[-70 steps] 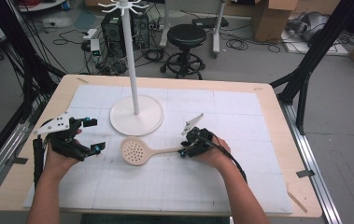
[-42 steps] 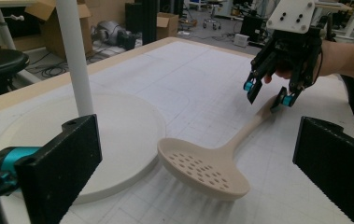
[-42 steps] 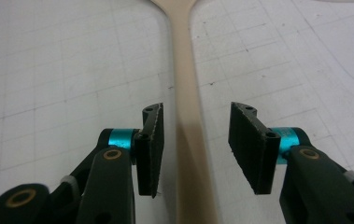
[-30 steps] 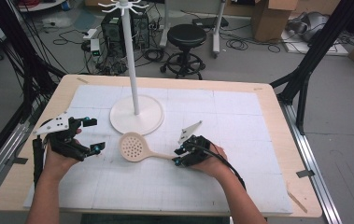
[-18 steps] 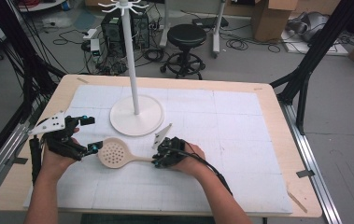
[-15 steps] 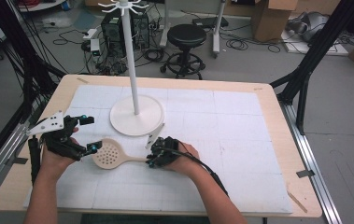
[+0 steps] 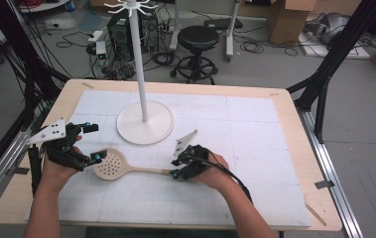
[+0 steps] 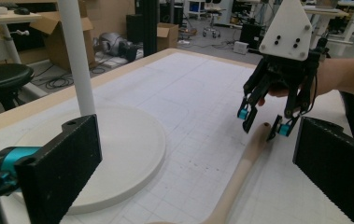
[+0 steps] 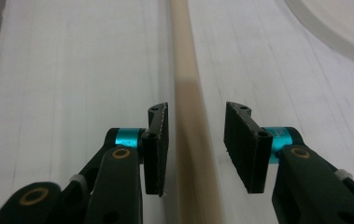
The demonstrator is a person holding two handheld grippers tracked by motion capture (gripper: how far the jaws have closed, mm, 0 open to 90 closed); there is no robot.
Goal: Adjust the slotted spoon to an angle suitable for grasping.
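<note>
A pale slotted spoon (image 7: 126, 167) lies flat on the white gridded mat (image 7: 255, 129) of the table (image 7: 294, 114), a little left of centre and low in the high view, its round perforated head to the left and its handle running right. The right claw (image 7: 175, 168) sits at the handle's end. In the right gripper view the handle (image 9: 188, 116) runs up the middle of the frame between the two black pads (image 9: 158, 144), which stand clear of it on both sides, so the jaws are apart and grip nothing; they have just been opening. The left claw (image 7: 94, 144) is at the left of the high view, its jaws wide apart and empty. Its lower tip sits just beside the spoon's head, though whether they touch is hard to judge from this angle. In the left gripper view the right claw (image 8: 263, 122) hangs over the handle's tip at the right of the frame. The white stand (image 7: 145, 124) rises from its round base just above the spoon.
</note>
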